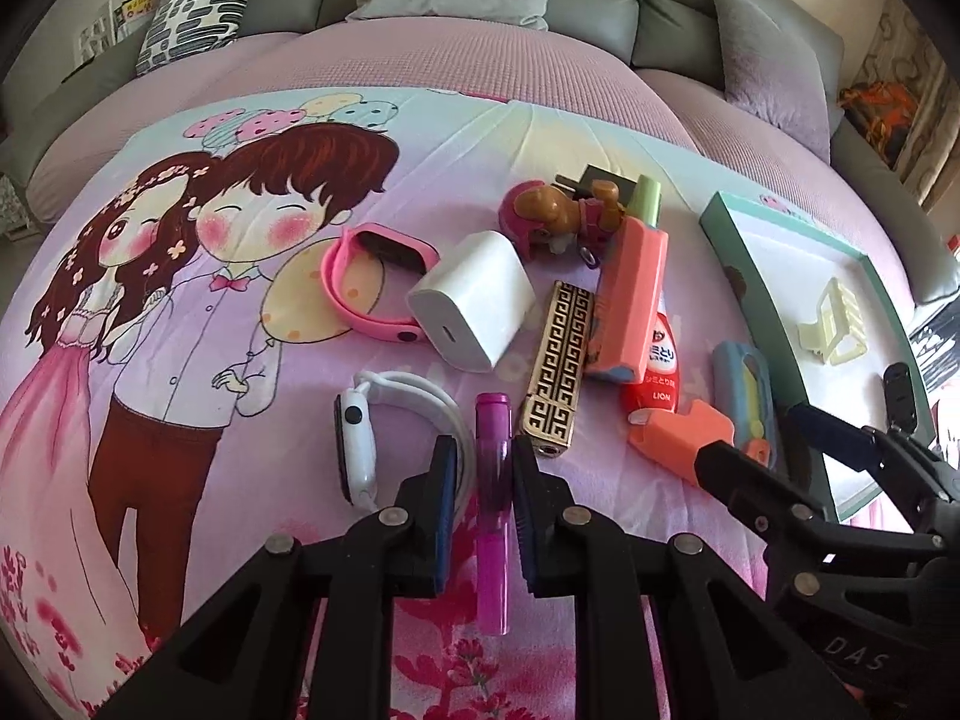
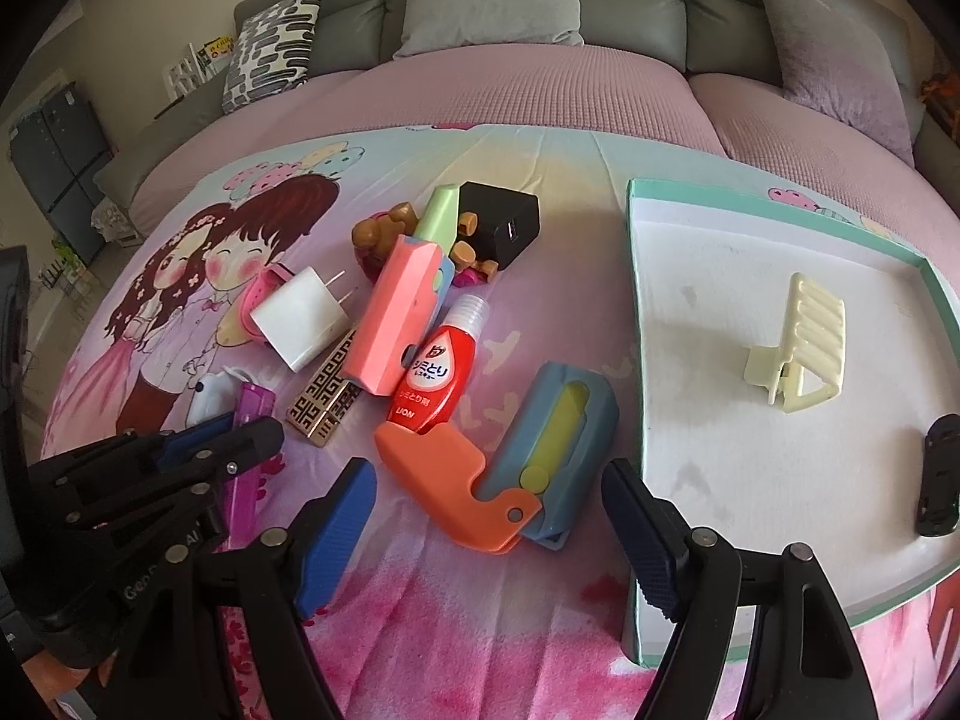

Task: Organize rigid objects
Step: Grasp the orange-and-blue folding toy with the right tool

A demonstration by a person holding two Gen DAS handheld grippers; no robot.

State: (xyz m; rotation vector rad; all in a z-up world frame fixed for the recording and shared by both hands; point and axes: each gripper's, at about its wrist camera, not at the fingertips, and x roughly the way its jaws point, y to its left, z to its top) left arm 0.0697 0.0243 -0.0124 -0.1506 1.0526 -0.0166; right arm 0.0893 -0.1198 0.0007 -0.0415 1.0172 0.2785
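My left gripper (image 1: 485,468) is shut on a purple translucent pen-like stick (image 1: 493,516) lying on the cartoon sheet; it also shows in the right wrist view (image 2: 246,456). My right gripper (image 2: 489,516) is open, its fingers either side of an orange and blue folding toy (image 2: 510,468). A white tray with a teal rim (image 2: 720,480) lies to the right and holds a cream hair clip (image 2: 798,348) and a small black item (image 2: 939,480).
Loose on the sheet: a red LION bottle (image 2: 432,372), a pink box (image 2: 390,324), a white charger (image 1: 474,300), a gold patterned lighter (image 1: 555,366), a black charger (image 2: 498,222), a dog toy (image 1: 552,216), a pink watch (image 1: 378,288), a white watch (image 1: 360,450). A grey sofa stands behind.
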